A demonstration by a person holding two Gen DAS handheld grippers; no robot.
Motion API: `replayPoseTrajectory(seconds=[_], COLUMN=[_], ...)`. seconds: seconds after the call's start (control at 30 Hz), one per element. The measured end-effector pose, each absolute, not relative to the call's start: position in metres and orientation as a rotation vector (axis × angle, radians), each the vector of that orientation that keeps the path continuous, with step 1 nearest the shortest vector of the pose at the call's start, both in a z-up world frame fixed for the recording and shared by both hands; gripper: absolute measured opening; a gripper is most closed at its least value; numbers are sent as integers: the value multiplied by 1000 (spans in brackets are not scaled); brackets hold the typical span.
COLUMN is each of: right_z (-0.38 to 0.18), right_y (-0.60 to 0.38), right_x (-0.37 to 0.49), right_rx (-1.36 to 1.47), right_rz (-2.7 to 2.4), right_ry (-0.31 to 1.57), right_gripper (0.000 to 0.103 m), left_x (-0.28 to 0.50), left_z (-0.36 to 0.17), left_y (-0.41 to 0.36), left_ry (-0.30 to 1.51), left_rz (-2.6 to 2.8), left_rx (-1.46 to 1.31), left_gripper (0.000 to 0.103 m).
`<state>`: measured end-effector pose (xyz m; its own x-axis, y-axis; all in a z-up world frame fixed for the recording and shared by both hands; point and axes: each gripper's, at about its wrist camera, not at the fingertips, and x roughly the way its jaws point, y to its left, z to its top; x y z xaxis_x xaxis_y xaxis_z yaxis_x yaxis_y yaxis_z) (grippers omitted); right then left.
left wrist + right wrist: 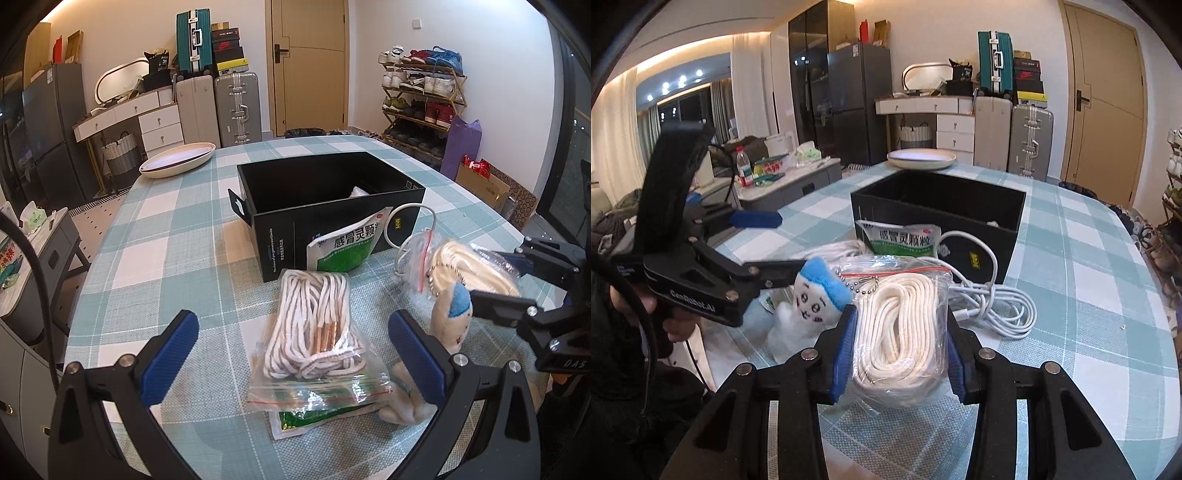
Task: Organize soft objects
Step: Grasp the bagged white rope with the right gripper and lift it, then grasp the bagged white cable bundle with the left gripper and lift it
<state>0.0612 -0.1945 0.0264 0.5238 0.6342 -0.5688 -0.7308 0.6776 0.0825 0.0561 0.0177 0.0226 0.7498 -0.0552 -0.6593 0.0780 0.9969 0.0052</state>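
My left gripper (293, 354) is open, its blue pads either side of a clear bag of white-and-grey rope (314, 332) that lies on the checked table, on top of a green sachet. My right gripper (899, 350) is shut on a clear bag of white rope (905, 328); this bag also shows in the left wrist view (469, 266). A small white plush with a blue top (809, 299) stands beside it. A black box (325, 199) stands open behind them. A green medicine sachet (349, 243) leans on its front. A white cable (997, 299) lies coiled to the right.
A cream oval dish (177, 160) sits at the table's far left corner. Suitcases (214, 103), drawers and a shoe rack (424, 99) stand against the walls beyond the table (166, 240). A cardboard box (484, 184) is on the floor to the right.
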Motion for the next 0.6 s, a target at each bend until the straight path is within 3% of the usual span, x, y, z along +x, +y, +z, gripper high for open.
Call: replayPoseTrajectory(seconds=[0.6], right_z=[49], right_y=[-218], right_x=[58], right_rx=[-65], right_rz=[793], right_ry=[493], right_gripper=[43], left_x=[60], left_z=[14], left_y=[14], left_ry=[764], left_rz=[-83], left_rx=[47], left_gripper=[103])
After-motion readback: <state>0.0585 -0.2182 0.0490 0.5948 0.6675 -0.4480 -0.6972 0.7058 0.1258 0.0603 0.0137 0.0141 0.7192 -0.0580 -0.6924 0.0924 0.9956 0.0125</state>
